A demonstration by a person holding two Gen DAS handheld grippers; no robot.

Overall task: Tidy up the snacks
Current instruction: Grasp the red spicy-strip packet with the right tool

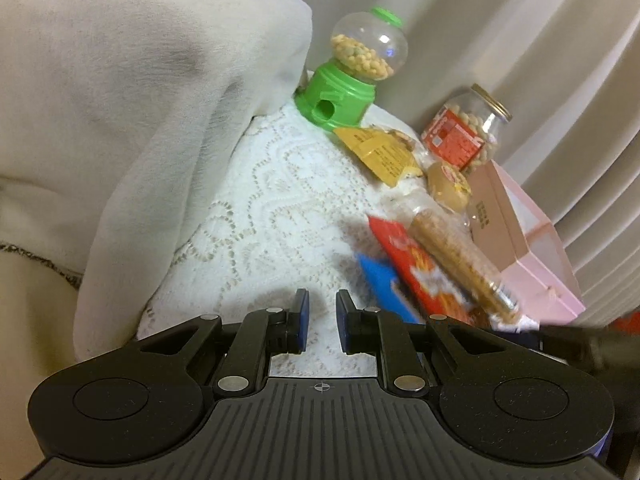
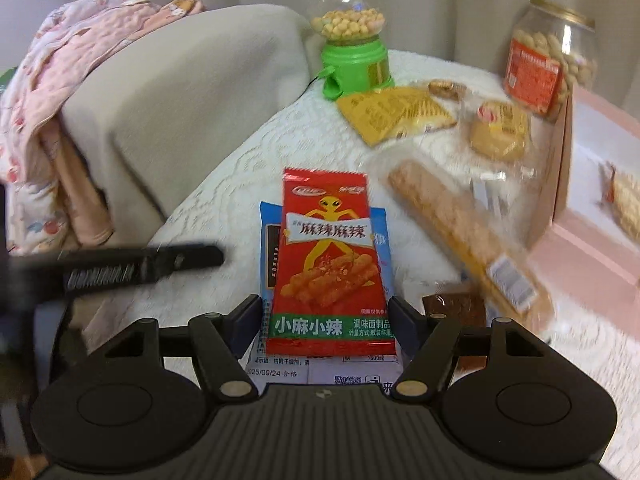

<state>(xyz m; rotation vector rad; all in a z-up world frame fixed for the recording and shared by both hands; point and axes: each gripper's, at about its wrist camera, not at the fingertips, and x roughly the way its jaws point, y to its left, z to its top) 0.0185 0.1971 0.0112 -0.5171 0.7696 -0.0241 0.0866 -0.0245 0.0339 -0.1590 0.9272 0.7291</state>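
Observation:
My right gripper is shut on a red spicy-snack packet with a blue packet stacked beneath it. Both stay sharp while the background blurs. The left wrist view shows these packets, red and blue, blurred at the right. My left gripper hovers over the white lace cloth, shut to a narrow gap with nothing between the blue pads. An open pink box stands to the right with a snack inside it.
On the cloth lie a long biscuit pack, a round cake, a yellow packet and a brown packet. A green candy dispenser and a nut jar stand behind. A beige cushion rises left.

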